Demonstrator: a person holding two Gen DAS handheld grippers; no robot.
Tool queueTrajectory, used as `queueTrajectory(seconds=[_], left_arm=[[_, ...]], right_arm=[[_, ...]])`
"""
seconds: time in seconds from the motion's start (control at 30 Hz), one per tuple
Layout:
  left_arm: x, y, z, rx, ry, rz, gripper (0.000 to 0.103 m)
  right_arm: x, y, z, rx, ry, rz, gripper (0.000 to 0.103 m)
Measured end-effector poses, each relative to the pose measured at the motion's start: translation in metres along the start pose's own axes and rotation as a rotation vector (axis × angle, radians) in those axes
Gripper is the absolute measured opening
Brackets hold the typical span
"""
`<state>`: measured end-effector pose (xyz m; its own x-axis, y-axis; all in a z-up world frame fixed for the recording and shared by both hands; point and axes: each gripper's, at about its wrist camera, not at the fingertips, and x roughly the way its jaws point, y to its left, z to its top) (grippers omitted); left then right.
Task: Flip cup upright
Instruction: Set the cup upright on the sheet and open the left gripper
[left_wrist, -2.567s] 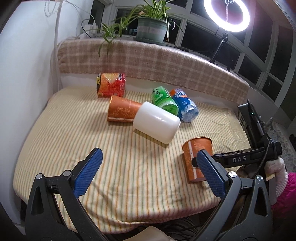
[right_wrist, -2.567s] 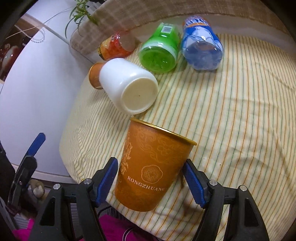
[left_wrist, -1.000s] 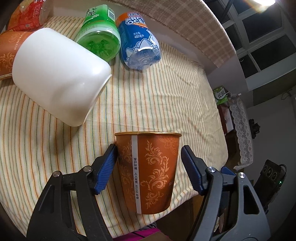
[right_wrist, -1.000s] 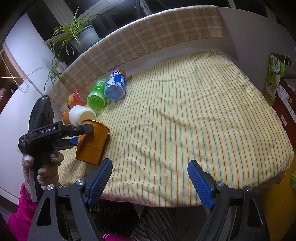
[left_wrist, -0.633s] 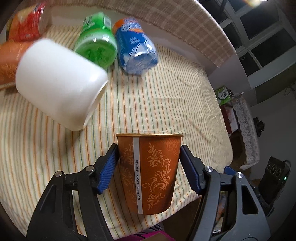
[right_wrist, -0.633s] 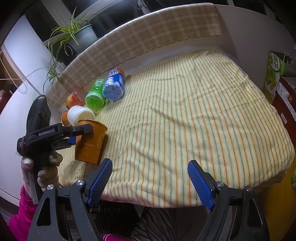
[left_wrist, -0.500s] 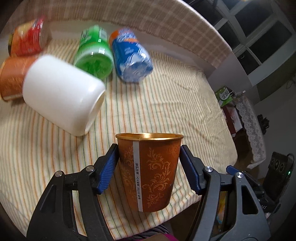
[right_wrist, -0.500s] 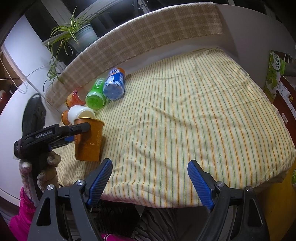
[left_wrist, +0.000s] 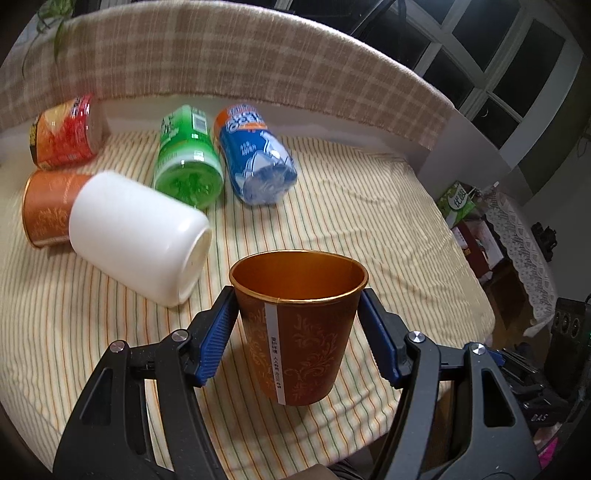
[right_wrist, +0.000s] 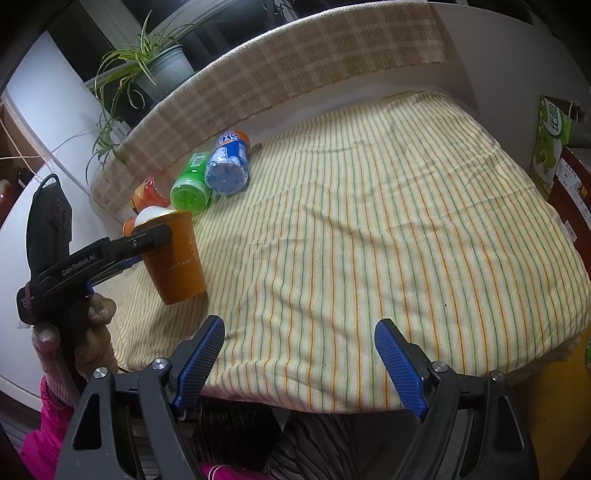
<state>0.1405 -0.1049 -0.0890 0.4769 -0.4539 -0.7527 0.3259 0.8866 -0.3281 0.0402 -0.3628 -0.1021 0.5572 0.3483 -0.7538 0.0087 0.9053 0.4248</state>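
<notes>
An orange paper cup (left_wrist: 299, 332) with a gold rim stands nearly upright, mouth up, near the front edge of the striped cloth. My left gripper (left_wrist: 297, 325) is shut on it, one blue pad on each side. In the right wrist view the same cup (right_wrist: 175, 258) leans slightly, its base on the cloth, with the left gripper's arm across its rim. My right gripper (right_wrist: 297, 354) is open and empty, at the front edge of the table to the right of the cup.
A white cup (left_wrist: 136, 236) and a second orange cup (left_wrist: 46, 210) lie on their sides behind the held cup. A green bottle (left_wrist: 186, 170), a blue bottle (left_wrist: 255, 162) and a red bottle (left_wrist: 62, 133) lie further back. A plaid-covered ledge (left_wrist: 221, 62) bounds the back.
The left gripper has closed on the orange cup and tilted it up, so its open mouth now shows from above. The right gripper has stayed open and still.
</notes>
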Motion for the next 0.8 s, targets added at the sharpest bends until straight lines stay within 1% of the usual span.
queueTrajectory(seconds=[0.43, 0.57, 0.8], left_arm=[[0.015, -0.019, 0.015, 0.08, -0.118, 0.08, 0.068], [0.021, -0.021, 0.014, 0.089, -0.126, 0.092, 0.068], [0.02, -0.02, 0.009, 0.116, -0.122, 0.088, 0.068]], right_arm=[[0.0, 0.0, -0.001, 0.004, 0.002, 0.006, 0.085], [0.0, 0.0, -0.002, 0.002, 0.0, 0.001, 0.085], [-0.003, 0.0, -0.001, 0.002, -0.011, -0.002, 0.085]])
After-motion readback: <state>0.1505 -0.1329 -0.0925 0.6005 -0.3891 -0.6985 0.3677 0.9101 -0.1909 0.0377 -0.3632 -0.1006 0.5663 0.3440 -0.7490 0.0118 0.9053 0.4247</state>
